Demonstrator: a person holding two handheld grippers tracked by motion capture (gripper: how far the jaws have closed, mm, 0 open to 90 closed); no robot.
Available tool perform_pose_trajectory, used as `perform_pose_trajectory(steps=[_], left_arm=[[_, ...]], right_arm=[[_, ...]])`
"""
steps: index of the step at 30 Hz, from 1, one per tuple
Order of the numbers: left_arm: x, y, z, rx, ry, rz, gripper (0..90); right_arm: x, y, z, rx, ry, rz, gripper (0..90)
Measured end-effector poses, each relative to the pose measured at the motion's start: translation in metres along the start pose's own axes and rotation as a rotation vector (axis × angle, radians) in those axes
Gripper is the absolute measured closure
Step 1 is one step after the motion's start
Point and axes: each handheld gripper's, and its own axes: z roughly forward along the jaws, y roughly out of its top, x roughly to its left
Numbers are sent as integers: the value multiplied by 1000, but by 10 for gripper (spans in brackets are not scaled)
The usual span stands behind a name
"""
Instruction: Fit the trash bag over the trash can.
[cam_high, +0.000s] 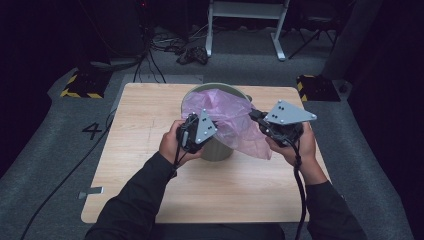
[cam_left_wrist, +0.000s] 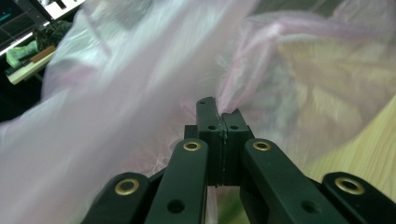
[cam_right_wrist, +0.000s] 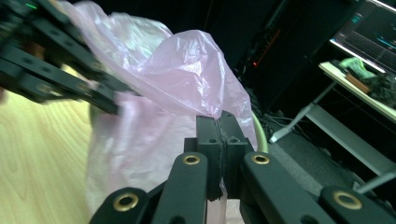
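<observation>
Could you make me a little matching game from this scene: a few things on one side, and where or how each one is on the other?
Things:
1. bag
2. bin
3. table
4. left gripper

Descriptions:
a. pale wood, bearing the rest
b. black jaws shut on thin plastic
c. pink, see-through, draped over a rim
d. grey-green, round, upright in the middle

Pairs: 1-c, 2-d, 3-a, 4-b
</observation>
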Motion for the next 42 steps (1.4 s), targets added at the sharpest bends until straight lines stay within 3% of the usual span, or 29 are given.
perform_pose_trajectory(steps=[1, 6, 12, 16, 20, 22, 24, 27, 29, 31, 33, 34, 38, 42], left_arm=[[2, -2, -4, 2, -4, 20, 896], [15, -19, -27, -8, -18, 42, 897], [39, -43, -53, -33, 2, -17, 897], [50, -60, -66, -36, 24, -27, 897], [60, -79, -69, -40, 20, -72, 897], [59, -86, -66, -25, 7, -64, 897], [56, -92, -62, 13, 23, -38, 897], [56, -98, -62, -3, 25, -73, 884], [56, -95, -67, -44, 18, -119, 695], [49, -89, -74, -81, 22, -108, 596], [39, -78, -79, -119, -9, -100, 444], [33, -73, -81, -134, -6, -76, 425], [13, -54, -91, -212, -5, -48, 314], [-6, -34, -93, -249, -74, 16, 298]], right_arm=[[-2, -1, 0, 5, -9, 6, 900], [-13, -8, 4, 34, -49, 53, 900], [-26, -19, 15, 78, -86, 106, 900], [-33, -27, 24, 103, -97, 137, 900], [-37, -33, 31, 118, -99, 157, 900], [-38, -36, 35, 125, -94, 174, 900], [-37, -39, 37, 130, -86, 181, 900], [-35, -41, 38, 134, -77, 184, 900], [-34, -40, 37, 130, -72, 181, 900], [-31, -37, 35, 124, -68, 173, 900], [-29, -34, 33, 116, -63, 168, 900], [-28, -32, 32, 114, -59, 165, 900], [-23, -28, 29, 107, -51, 152, 900], [-21, -25, 27, 111, -45, 144, 900]])
